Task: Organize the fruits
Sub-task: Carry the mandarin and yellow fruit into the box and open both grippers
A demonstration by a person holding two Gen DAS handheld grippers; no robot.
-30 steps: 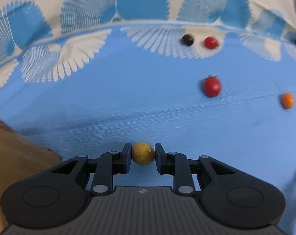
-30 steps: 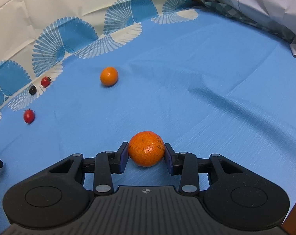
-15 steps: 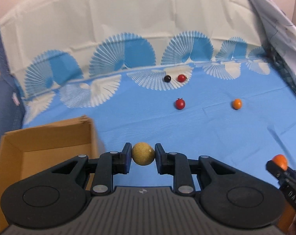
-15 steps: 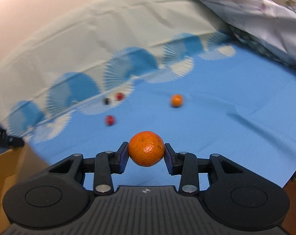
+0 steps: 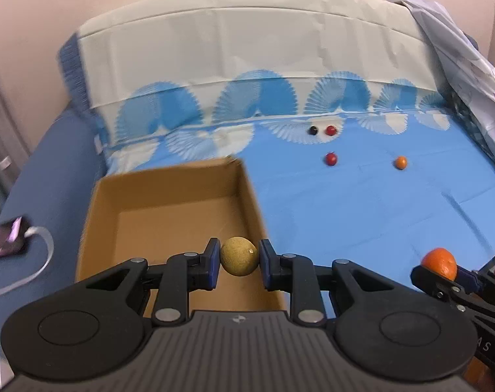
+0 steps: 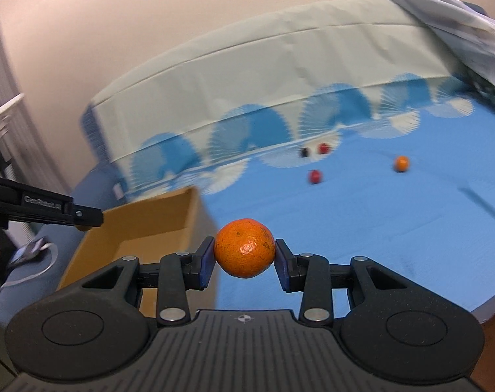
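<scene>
My left gripper (image 5: 239, 261) is shut on a small tan round fruit (image 5: 238, 260), held over the near right part of an open cardboard box (image 5: 169, 196) whose inside shows bare. My right gripper (image 6: 244, 258) is shut on an orange mandarin (image 6: 244, 252), in the air above the blue cloth just right of the box (image 6: 143, 225). The mandarin (image 5: 440, 262) also shows at the lower right of the left wrist view. Far off on the cloth lie a small orange fruit (image 5: 401, 162), two red fruits (image 5: 331, 159) (image 5: 330, 130) and a dark one (image 5: 313, 130).
A blue tablecloth (image 5: 362, 215) with a white fan pattern covers the table and rises up the back. A phone with a white cable (image 5: 5, 240) lies left of the box on a blue surface. Crumpled pale fabric (image 5: 466, 52) is heaped at the far right.
Both grippers have risen and pulled back to the left, each still holding its fruit. The cardboard box has come into view under the left gripper, and the loose fruits look farther away.
</scene>
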